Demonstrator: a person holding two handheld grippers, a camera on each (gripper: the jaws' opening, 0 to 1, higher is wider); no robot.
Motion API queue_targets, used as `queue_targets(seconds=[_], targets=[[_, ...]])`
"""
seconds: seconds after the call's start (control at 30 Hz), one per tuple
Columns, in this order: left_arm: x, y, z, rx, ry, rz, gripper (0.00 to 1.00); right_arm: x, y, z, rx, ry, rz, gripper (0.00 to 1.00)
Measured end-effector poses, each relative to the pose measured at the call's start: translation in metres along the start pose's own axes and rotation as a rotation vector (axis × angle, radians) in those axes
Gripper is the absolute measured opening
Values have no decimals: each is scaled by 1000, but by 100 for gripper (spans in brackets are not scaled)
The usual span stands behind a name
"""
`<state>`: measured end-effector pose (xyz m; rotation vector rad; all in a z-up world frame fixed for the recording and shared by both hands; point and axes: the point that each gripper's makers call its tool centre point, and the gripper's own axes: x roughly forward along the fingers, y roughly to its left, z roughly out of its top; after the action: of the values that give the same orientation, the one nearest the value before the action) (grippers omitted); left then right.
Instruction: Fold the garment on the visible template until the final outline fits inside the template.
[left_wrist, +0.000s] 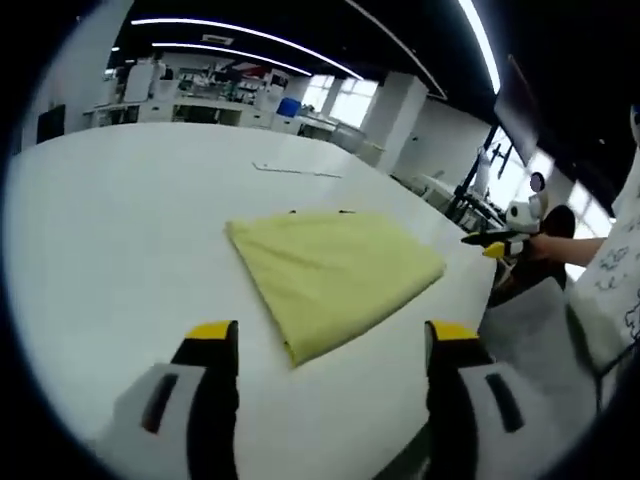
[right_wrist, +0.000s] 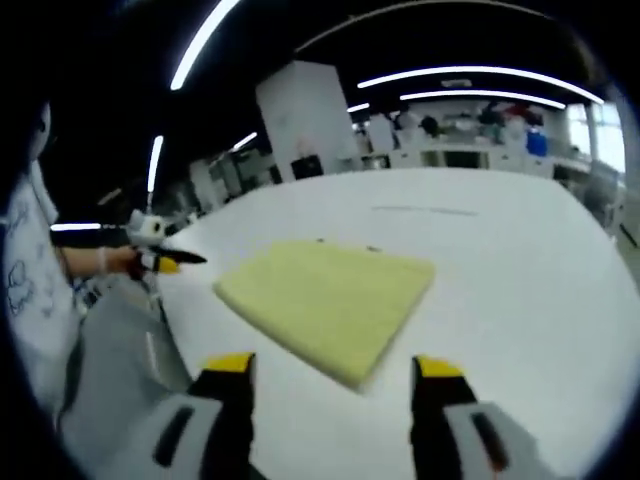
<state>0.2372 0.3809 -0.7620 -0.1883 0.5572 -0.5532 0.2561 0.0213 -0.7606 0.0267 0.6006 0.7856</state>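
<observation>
Garment (left_wrist: 335, 275), pale yellow, folded into a compact flat packet, lies on the white table (left_wrist: 110, 230) ahead of both grippers, touched by neither. Near first: left gripper (left_wrist: 330, 345) hovers just short of the packet's nearest corner, yellow-tipped jaws standing wide apart, nothing between them. In the right gripper view the right gripper (right_wrist: 335, 375) sits likewise back from the cloth's near corner, jaws spread and empty. Each gripper also appears in the other's view, off at the table's side with the person's hand behind it; too small there to read the jaws. Middle distance: cloth edges look fairly straight, layers stacked, one thicker folded edge facing the left gripper. Just beyond the far edge, two small dark marks (left_wrist: 318, 212) peek out on the table surface; possibly template corners, hard to tell. Farther on, a thin line (left_wrist: 297, 170) on the tabletop. Far background: shelving (left_wrist: 200, 90), pillars, ceiling strip lights. Judgement: folding appears largely done; the step in hand looks like checking fit. To do it well, compare the outline against whatever markings show, and if an edge overhangs, pinch only the top layers at a corner, keep the lift low, and slide rather than drag so the stack does not shear open.
</observation>
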Motion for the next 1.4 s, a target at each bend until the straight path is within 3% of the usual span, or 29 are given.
queue_targets(seconds=[0.07,0.13,0.2,0.4,0.63,1.07,1.17,1.27,1.3,1.4], targets=[[-3,-3,0,-2,-11,19,97,-3,1,-1,9,-9,-11,85],[-6,-4,-1,11,-7,40,99,-7,2,-2,22,-23,-29,100],[-5,-13,-6,7,10,60,99,-10,3,-5,25,-24,-47,99],[-10,-27,-1,44,-29,93,99,-16,6,-3,23,-62,-81,99],[-22,-33,-15,101,14,95,99,-22,5,-1,10,-93,-93,99],[-27,-44,-18,98,-8,129,99,-24,15,-5,45,-147,-118,99],[-29,-35,-10,97,-64,173,99,-21,17,-1,8,-161,-166,99],[-28,-29,-12,90,-51,193,99,-14,22,7,-61,-191,-229,99],[-27,-22,-13,98,-49,214,99,-11,22,10,-17,-223,-246,99],[-28,-15,-10,101,-63,245,99,-5,17,7,13,-223,-259,99]])
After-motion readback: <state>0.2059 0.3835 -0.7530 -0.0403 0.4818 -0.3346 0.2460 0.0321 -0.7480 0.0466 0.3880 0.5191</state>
